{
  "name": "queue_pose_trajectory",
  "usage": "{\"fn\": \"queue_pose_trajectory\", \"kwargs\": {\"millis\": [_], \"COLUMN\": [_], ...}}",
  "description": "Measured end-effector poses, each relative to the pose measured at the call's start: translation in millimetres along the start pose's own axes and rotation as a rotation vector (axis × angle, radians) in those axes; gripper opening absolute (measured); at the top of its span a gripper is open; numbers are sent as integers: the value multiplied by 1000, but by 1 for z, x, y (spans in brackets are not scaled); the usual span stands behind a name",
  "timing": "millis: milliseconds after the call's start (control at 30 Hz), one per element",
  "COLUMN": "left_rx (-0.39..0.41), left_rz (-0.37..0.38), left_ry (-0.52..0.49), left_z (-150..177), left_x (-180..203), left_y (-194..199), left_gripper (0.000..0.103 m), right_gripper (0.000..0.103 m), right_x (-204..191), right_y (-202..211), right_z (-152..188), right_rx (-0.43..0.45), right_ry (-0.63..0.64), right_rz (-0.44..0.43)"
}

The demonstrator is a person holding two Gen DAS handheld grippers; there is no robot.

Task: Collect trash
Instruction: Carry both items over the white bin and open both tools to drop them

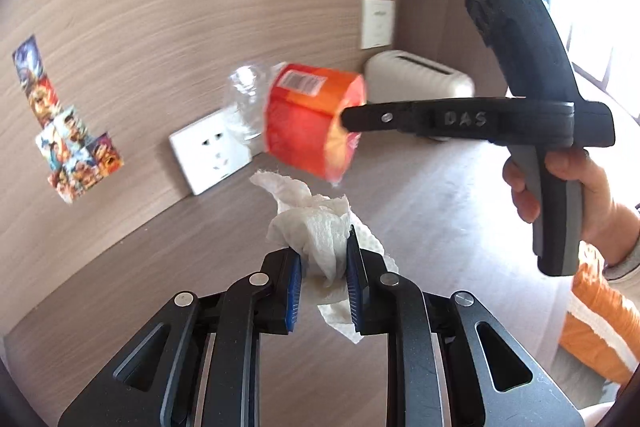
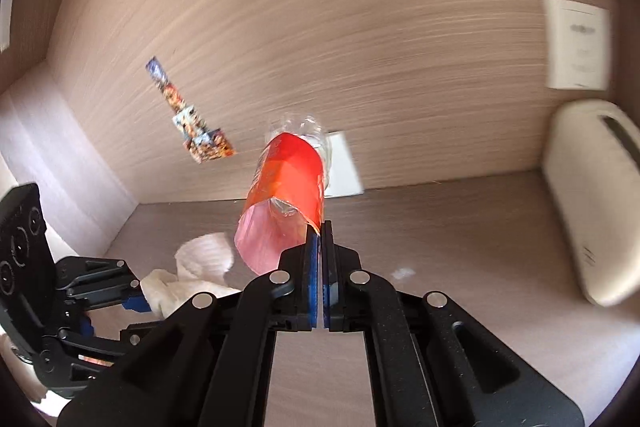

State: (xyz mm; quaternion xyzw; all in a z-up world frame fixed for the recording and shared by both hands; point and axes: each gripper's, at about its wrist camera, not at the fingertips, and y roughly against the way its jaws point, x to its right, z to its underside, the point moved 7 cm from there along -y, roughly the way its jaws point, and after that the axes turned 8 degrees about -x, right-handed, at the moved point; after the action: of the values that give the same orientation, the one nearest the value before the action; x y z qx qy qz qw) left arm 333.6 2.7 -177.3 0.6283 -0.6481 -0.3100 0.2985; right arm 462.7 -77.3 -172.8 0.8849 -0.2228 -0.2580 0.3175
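Observation:
My left gripper (image 1: 323,277) is shut on a crumpled white paper towel (image 1: 316,231) and holds it above the wooden desk (image 1: 420,227). The towel also shows in the right wrist view (image 2: 188,275), with the left gripper (image 2: 136,297) at the lower left. My right gripper (image 2: 320,235) is shut on the edge of the red-orange label of a clear plastic bottle (image 2: 288,183) and holds it in the air. In the left wrist view the bottle (image 1: 308,115) hangs from the right gripper (image 1: 348,117), just above and beyond the towel.
A white toaster (image 1: 416,79) (image 2: 592,195) stands at the back right of the desk. A wall socket (image 1: 208,151), a white switch plate (image 1: 377,23) and colourful stickers (image 1: 68,131) are on the wood-panel wall. A window is at the far right.

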Motion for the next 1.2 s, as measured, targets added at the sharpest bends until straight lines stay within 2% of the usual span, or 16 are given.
{"fn": "queue_pose_trajectory", "kwargs": {"millis": [133, 300, 533, 700, 833, 933, 1067, 1200], "left_rx": [2, 4, -8, -35, -80, -137, -217, -289], "left_rz": [24, 84, 184, 268, 325, 361, 405, 408], "left_ry": [-44, -100, -225, -279, -339, -361, -388, -434], "left_z": [2, 10, 49, 94, 135, 168, 212, 254], "left_x": [39, 97, 211, 285, 336, 365, 389, 401], "left_y": [3, 17, 30, 35, 20, -3, -44, -101], "left_gripper": [19, 19, 19, 19, 19, 19, 19, 19], "right_gripper": [2, 2, 2, 2, 2, 2, 2, 2], "right_x": [22, 33, 20, 8, 7, 14, 31, 61], "right_y": [43, 118, 212, 262, 278, 276, 258, 223], "right_z": [24, 79, 192, 278, 344, 388, 438, 487], "right_rx": [51, 94, 113, 93, 57, 18, -38, -87], "right_ry": [-60, -142, -294, -393, -466, -540, -591, -655], "right_rz": [69, 141, 258, 332, 384, 387, 420, 428]}}
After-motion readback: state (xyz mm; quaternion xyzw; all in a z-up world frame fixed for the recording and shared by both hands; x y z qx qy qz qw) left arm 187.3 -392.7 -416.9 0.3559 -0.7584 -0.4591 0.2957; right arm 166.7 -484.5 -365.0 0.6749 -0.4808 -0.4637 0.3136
